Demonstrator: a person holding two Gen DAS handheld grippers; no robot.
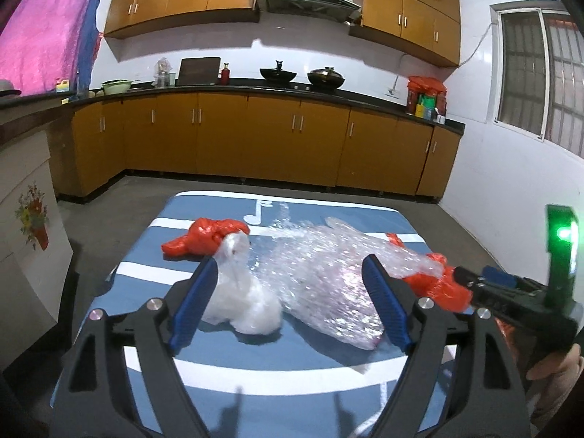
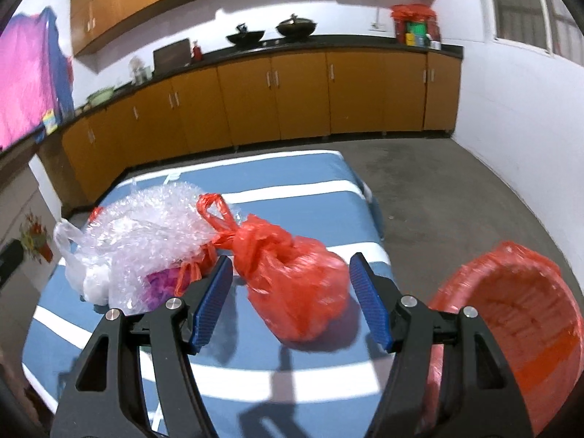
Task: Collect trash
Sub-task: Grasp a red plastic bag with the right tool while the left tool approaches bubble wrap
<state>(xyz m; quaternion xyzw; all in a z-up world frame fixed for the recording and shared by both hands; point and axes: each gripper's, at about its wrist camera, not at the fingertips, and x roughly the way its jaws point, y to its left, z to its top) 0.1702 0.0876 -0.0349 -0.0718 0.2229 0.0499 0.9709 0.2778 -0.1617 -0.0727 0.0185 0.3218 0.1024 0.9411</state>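
On the blue-and-white striped table [image 1: 226, 350] lie a white plastic bag [image 1: 248, 299], a wad of clear bubble wrap [image 1: 321, 273] and a red bag [image 1: 204, 239] at the far left. My left gripper [image 1: 288, 273] is open, its fingers either side of the white bag and the bubble wrap. In the right wrist view a tied red plastic bag [image 2: 292, 277] sits on the table [image 2: 292, 186] between the fingers of my open right gripper [image 2: 292, 270]. The bubble wrap [image 2: 146, 233] and white bag [image 2: 87, 277] lie to its left. The right gripper also shows in the left wrist view [image 1: 471, 281].
A red bin lined with a red bag [image 2: 511, 328] stands at the right beside the table. Orange kitchen cabinets [image 1: 255, 138] and a dark counter with woks [image 1: 277, 73] run along the far wall. Grey floor [image 2: 456, 197] lies around the table.
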